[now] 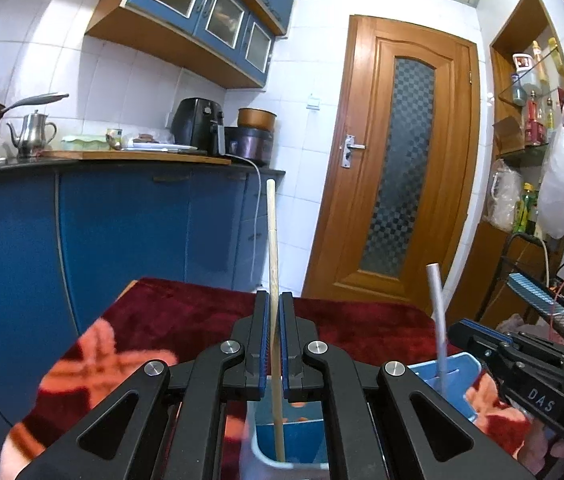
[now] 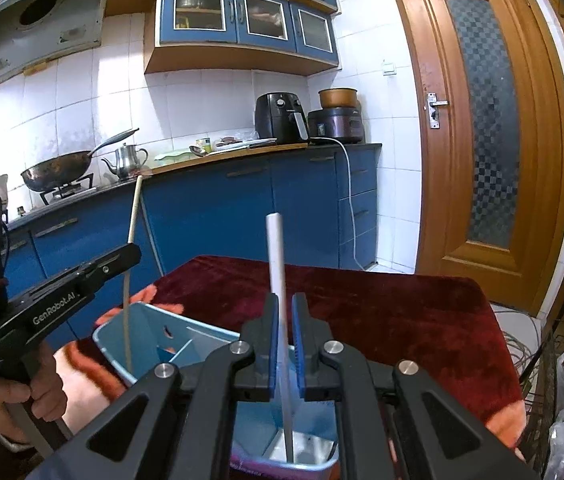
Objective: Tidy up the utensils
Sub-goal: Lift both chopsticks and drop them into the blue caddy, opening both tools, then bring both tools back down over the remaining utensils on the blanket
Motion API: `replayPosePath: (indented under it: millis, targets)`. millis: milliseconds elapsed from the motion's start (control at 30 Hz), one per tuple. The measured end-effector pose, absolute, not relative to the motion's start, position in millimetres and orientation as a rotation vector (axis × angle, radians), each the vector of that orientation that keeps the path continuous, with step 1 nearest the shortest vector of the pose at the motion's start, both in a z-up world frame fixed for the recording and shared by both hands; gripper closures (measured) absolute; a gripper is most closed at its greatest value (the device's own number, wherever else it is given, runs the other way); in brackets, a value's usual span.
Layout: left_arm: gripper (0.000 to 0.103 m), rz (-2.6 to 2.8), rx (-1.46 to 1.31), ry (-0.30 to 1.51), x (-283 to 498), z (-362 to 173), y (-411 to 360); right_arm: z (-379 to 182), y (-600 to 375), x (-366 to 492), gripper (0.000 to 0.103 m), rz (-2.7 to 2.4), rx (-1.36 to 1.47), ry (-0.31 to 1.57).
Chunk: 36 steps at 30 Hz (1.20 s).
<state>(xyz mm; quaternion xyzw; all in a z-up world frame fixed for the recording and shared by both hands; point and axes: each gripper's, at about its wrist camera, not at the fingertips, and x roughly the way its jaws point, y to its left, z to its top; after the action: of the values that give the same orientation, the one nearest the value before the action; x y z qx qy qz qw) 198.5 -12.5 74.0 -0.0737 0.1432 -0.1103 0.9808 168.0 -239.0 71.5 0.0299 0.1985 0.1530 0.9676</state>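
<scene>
My left gripper (image 1: 274,304) is shut on a wooden chopstick (image 1: 272,248), held upright with its lower end inside a blue utensil holder (image 1: 459,384). My right gripper (image 2: 285,308) is shut on a pale grey chopstick-like stick (image 2: 274,256), also upright with its tip in the same blue holder (image 2: 150,324). The right gripper shows at the right of the left wrist view (image 1: 521,364), with the grey stick (image 1: 437,304). The left gripper shows at the left of the right wrist view (image 2: 122,260), with the wooden chopstick (image 2: 132,224).
The holder stands on a table with a dark red patterned cloth (image 2: 381,304). Blue kitchen cabinets (image 1: 122,224) with a counter, kettle (image 1: 32,132) and air fryer (image 1: 200,124) lie behind. A wooden door (image 1: 397,160) is at the right. Shelves and bags (image 1: 561,184) stand far right.
</scene>
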Motion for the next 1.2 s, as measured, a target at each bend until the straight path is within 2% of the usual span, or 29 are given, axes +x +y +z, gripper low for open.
replayPosePath:
  millis: [400, 800, 1000, 1067, 1133, 1200]
  targets:
    - [0.099, -0.185, -0.137, 0.202, 193.1, 87.9, -22.7, 85.8, -255.7, 130.8, 0.086, 0.319, 0.131, 0.369]
    - [0.097, -0.164, -0.07, 0.292, 186.0, 73.4, -25.8, 81.0, -258.0, 117.2, 0.079, 0.31, 0.161, 0.416]
    - [0.087, -0.192, -0.077, 0.356, 179.0, 71.0, -21.2, 81.9, -259.1, 111.1, 0.076, 0.311, 0.175, 0.425]
    - [0.082, -0.195, -0.081, 0.372, 176.0, 72.0, -20.1, 83.2, -258.3, 107.9, 0.074, 0.311, 0.175, 0.427]
    - [0.071, -0.201, -0.094, 0.387, 172.0, 73.4, -17.7, 84.0, -257.7, 104.4, 0.071, 0.311, 0.174, 0.428]
    - [0.071, -0.209, -0.101, 0.399, 167.4, 76.4, -15.3, 84.3, -256.3, 101.2, 0.07, 0.311, 0.171, 0.431]
